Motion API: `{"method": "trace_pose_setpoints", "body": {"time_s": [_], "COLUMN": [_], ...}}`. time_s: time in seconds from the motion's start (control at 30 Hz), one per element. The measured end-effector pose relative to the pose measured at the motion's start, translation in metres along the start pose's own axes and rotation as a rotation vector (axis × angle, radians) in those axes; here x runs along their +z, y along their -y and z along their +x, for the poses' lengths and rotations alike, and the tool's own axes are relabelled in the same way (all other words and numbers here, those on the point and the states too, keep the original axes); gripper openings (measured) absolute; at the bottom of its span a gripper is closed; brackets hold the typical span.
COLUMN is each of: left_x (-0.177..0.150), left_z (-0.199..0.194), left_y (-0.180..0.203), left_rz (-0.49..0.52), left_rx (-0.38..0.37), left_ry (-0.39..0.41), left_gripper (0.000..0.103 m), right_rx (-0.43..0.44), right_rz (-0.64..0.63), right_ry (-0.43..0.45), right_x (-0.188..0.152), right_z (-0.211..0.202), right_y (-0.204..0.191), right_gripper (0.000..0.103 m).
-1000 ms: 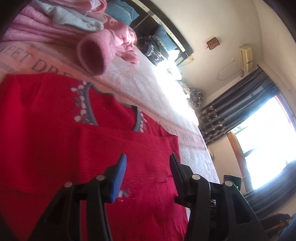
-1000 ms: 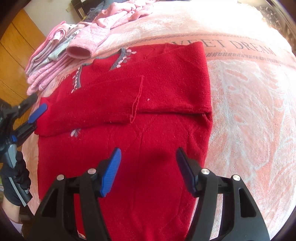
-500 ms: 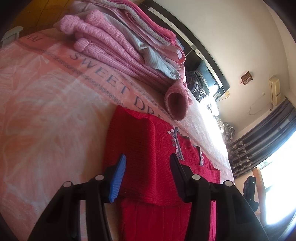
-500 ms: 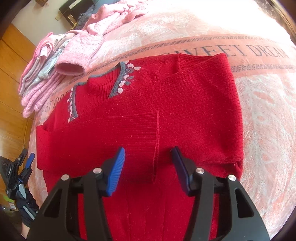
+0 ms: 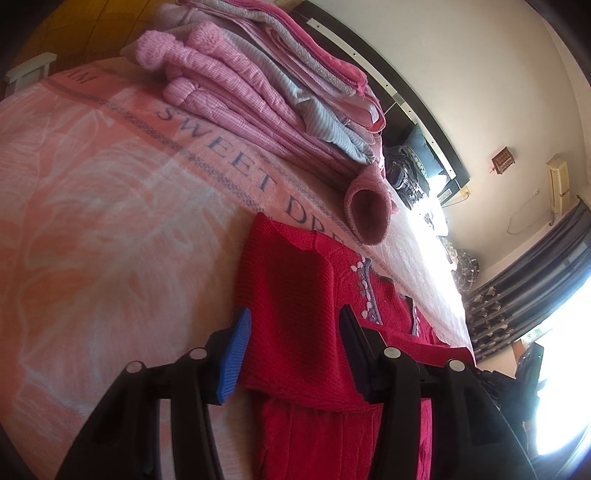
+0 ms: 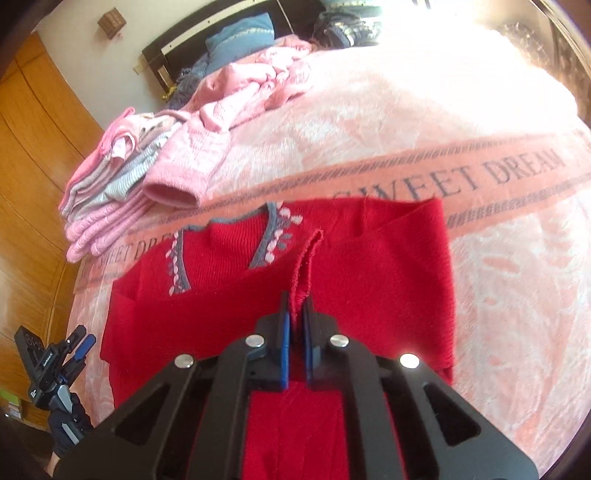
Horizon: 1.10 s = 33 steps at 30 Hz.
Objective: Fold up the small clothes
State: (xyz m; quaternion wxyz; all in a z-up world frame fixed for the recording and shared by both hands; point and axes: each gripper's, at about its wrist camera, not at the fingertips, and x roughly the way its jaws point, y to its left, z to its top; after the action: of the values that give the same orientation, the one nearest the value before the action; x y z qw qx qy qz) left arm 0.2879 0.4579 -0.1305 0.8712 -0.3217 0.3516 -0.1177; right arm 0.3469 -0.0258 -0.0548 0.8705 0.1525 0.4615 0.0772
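L gripper (image 5: 291, 332), jaws apart, hovers at left edge of red sweater (image 6: 388, 266) lying flat on pink blanket (image 6: 406, 122), centre-near. R gripper (image 6: 296, 306) clamped on sleeve cuff (image 6: 304, 273) w/ cuff lifted. Folded pink pile (image 6: 110, 192) far left.

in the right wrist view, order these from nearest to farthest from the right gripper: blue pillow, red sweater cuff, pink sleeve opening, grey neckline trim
1. red sweater cuff, pinched in the right gripper.
2. grey neckline trim, just beyond, slightly left.
3. pink sleeve opening, farther left, on the blanket.
4. blue pillow, at the headboard.
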Motion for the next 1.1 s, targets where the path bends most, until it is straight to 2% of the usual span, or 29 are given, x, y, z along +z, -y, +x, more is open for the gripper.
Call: {"method": "trace_pose_setpoints", "body": {"time_s": [0.13,0.23,0.4,0.5,0.57,0.63,0.73,0.8,0.9,1.1], "left_x": [-0.006,-0.013,-0.029,-0.033,-0.031,-0.027,-0.019,-0.018,-0.024,-0.042], "left_z": [0.01,0.023,0.051,0.056,0.055,0.048,0.034,0.031,0.038,0.06], "left_y": [0.018,0.035,0.045,0.042,0.041,0.044,0.058,0.068,0.078,0.078], "left_rz": [0.04,0.094,0.15,0.141,0.124,0.115,0.13,0.15,0.177,0.212], "left_rx": [-0.006,0.017,0.111,0.119,0.115,0.102,0.055,0.03,0.022,0.066], "left_ry": [-0.012,-0.038,-0.12,-0.117,-0.116,-0.086,-0.031,-0.016,-0.043,-0.122], "left_gripper": [0.049,0.051,0.051,0.052,0.052,0.052,0.052,0.053,0.053,0.053], "right_rx": [-0.026,-0.042,-0.116,-0.169,-0.162,-0.149,-0.114,-0.08,-0.065,-0.093], "right_rz": [0.032,0.079,0.049,0.026,0.029,0.033,0.045,0.047,0.043,0.044], "right_ry": [0.065,0.051,-0.079,-0.149,-0.14,-0.094,-0.014,0.001,-0.031,-0.122], "right_x": [0.011,0.008,-0.019,-0.033,-0.032,-0.024,-0.013,-0.009,-0.013,-0.029], "right_z": [-0.023,-0.023,0.015,0.032,0.028,0.015,-0.008,-0.013,-0.006,0.02], "right_y": [0.026,0.051,0.067,0.069,0.069,0.068,0.065,0.063,0.06,0.064], "right_gripper": [0.004,0.004,0.006,0.016,0.016,0.016,0.017,0.017,0.017,0.019]}}
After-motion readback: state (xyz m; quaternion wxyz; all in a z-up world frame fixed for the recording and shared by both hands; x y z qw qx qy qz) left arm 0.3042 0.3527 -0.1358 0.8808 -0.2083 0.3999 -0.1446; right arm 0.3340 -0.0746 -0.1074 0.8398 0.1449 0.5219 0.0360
